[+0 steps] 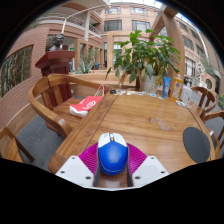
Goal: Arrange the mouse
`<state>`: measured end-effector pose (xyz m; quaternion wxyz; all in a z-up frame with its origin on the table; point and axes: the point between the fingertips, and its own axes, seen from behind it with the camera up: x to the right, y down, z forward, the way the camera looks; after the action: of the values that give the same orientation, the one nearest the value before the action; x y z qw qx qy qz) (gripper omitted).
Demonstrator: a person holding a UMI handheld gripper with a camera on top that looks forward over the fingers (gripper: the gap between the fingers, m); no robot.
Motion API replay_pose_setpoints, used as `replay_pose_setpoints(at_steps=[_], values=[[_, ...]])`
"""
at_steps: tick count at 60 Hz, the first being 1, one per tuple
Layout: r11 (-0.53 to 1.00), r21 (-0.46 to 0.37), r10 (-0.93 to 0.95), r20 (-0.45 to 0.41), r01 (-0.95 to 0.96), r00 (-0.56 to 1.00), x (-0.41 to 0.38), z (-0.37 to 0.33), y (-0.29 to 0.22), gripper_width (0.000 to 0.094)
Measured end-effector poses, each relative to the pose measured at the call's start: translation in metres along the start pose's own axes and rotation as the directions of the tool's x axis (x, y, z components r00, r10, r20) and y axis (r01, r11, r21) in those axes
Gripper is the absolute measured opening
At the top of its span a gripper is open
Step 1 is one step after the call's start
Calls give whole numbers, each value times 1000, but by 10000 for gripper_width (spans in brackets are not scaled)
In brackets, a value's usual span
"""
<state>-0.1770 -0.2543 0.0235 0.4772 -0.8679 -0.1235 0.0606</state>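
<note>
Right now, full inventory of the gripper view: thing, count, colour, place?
mouse: 1, blue and white, between the fingers at the table's near edge
table: 1, brown wood, ahead of the fingers
red item: 1, red with white, on the table, beyond the fingers to the left
plant: 1, green, potted, at the table's far end
mouse pad: 1, dark, round, on the table to the right
chairs: several, brown wood, around the table
building: 1, brick, behind
gripper: 1, white fingers, magenta pads, about the mouse; grip unclear
</note>
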Motion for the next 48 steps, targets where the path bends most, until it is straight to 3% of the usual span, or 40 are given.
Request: replay_pose_setpoints(at_steps=[11, 15, 20, 23, 26, 36, 48], values=[[950, 305, 50, 69, -69, 996, 41, -91, -152, 379], [908, 413, 67, 35, -75, 997, 84, -129, -206, 377], [883, 465, 95, -49, -61, 994, 160, -148, -218, 375], [887, 457, 121, -105, -60, 987, 208, -146, -205, 375], [915, 397, 148, -168, -70, 975, 252, -127, -186, 376], [982, 141, 163, -317, -123, 934, 346, -59, -67, 377], [966, -27, 237, -312, -258, 920, 369, -17, 28, 432]])
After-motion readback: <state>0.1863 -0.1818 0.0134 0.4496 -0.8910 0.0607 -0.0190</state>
